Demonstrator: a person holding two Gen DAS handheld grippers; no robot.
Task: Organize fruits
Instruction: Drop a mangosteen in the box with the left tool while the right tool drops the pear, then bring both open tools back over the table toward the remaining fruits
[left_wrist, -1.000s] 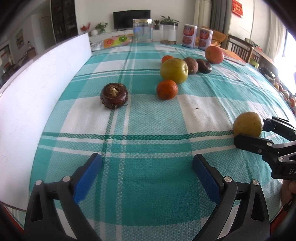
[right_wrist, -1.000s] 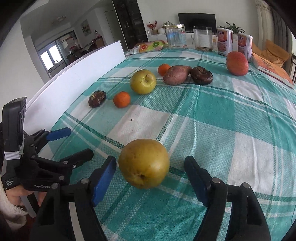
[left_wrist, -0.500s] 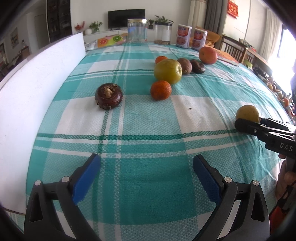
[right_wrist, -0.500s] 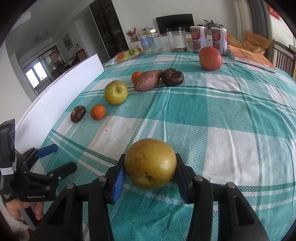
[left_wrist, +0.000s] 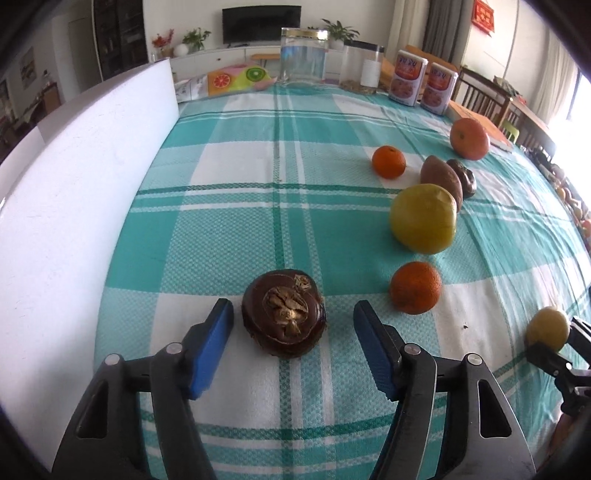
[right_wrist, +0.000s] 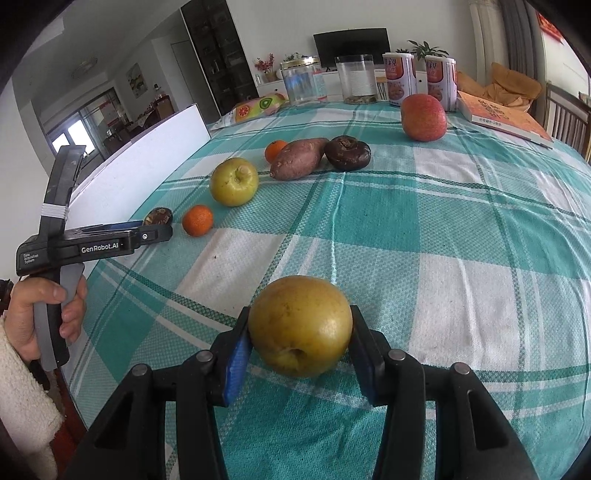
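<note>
My right gripper (right_wrist: 300, 332) is shut on a yellow-brown pear (right_wrist: 300, 325) low over the checked tablecloth; the pear also shows in the left wrist view (left_wrist: 547, 328). My left gripper (left_wrist: 293, 325) is open, its blue pads either side of a dark brown water chestnut (left_wrist: 283, 318) without touching it. The chestnut shows small in the right wrist view (right_wrist: 159, 216), beside the left gripper (right_wrist: 147, 230). A row runs away from it: small orange (left_wrist: 416, 287), green-yellow apple (left_wrist: 423, 218), sweet potato (left_wrist: 441, 178), second dark chestnut (left_wrist: 463, 177), another small orange (left_wrist: 388, 161), red apple (left_wrist: 469, 139).
A white board (left_wrist: 74, 206) stands along the table's left edge. Two clear jars (left_wrist: 303, 55), two printed cans (left_wrist: 407, 82), a fruit-print bag (left_wrist: 236, 78) and a book (right_wrist: 504, 118) stand at the far end. Chairs (left_wrist: 484, 96) are at the right.
My left gripper moved forward and now brackets the water chestnut. My right gripper closed on the pear.
</note>
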